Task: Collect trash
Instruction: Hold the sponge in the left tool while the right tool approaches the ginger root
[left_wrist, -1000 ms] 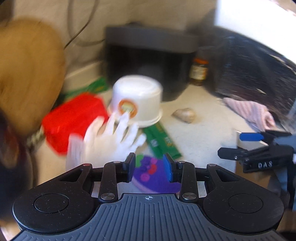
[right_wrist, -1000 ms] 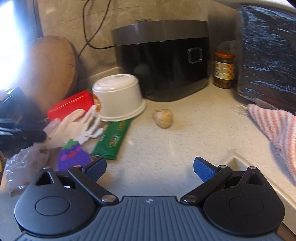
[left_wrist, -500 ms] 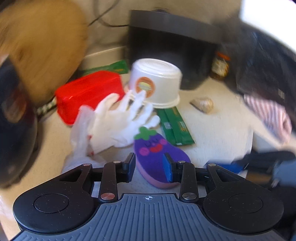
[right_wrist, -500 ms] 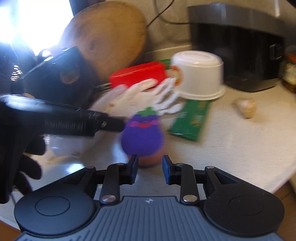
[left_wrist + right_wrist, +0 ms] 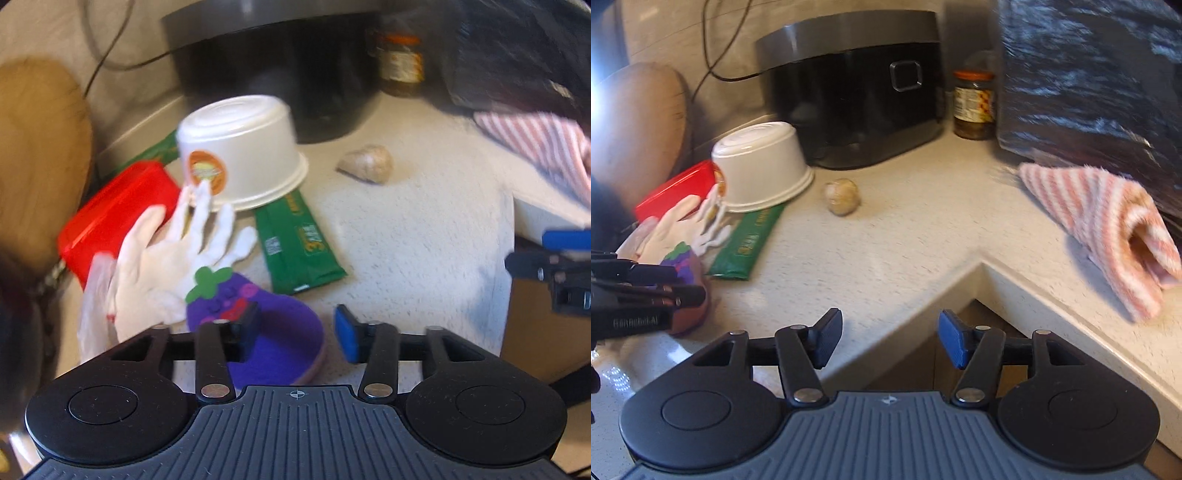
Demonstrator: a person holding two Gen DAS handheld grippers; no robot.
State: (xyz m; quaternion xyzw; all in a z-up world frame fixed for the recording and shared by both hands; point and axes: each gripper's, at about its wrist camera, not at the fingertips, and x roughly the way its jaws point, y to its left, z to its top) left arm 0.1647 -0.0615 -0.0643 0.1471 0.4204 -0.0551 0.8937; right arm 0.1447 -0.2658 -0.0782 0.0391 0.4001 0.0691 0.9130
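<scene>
Warm, fairly bright daylight, strongest as white glare at the far left edge of the right wrist view. Soft shadows under the upturned white bowl [image 5: 759,166] and striped cloth [image 5: 1108,232] on the counter [image 5: 905,240]. Heavy motion smear across the left wrist view, worst at the rims. Fisheye bending of the counter edge; black vignette in the corners.
</scene>
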